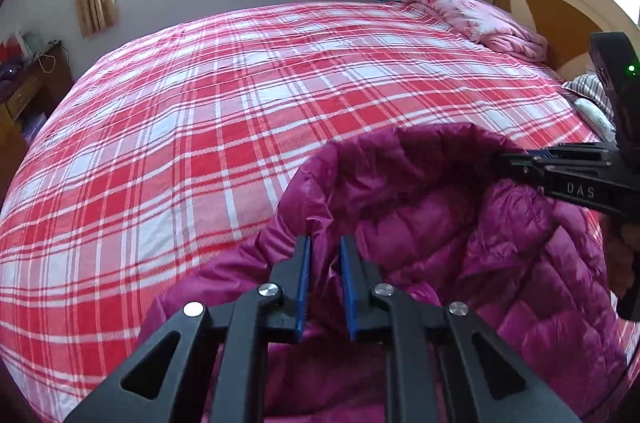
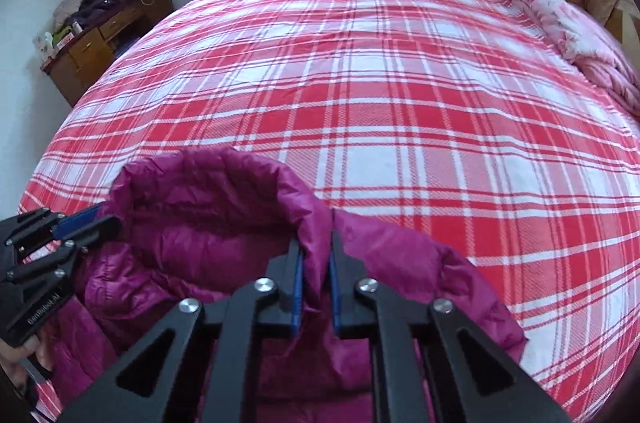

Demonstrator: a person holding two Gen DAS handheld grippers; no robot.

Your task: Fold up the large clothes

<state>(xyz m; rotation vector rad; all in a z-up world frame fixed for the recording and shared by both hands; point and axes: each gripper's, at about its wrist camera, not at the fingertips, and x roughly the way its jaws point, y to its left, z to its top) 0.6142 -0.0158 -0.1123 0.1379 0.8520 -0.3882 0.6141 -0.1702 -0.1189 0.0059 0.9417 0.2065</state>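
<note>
Left tool [image 1: 325,243] is nearly closed, blue pads pinching a ridge of the magenta puffer jacket [image 1: 460,263] at one side of the hood opening. Right tool [image 2: 316,247] likewise, clamped on the hood rim's other side. Each tool also shows in the other's view, biting the hood edge. Jacket sits at the near edge of the bed [image 1: 240,103], hood held up and open, body bunched below.

Risks:
- Shell looks slick and puffy; either pinch seems thin, only a fold of fabric, so a tug could pull it free and drop that side.
- Uneven pull between the tools would likely skew the jacket and give a crooked fold.
- Jacket lies close to the bed edge; the lower part may slide off if dragged toward the person.

Hard to make out:
- Sleeves, hem and zipper are hidden behind the tool bodies or cut off by the frame bottom.
- Cannot tell if the jacket is face up or down.
- How deep the fabric sits in either tool is unclear.

Pink quilt [image 1: 480,19] lies well apart, by the headboard.
</note>
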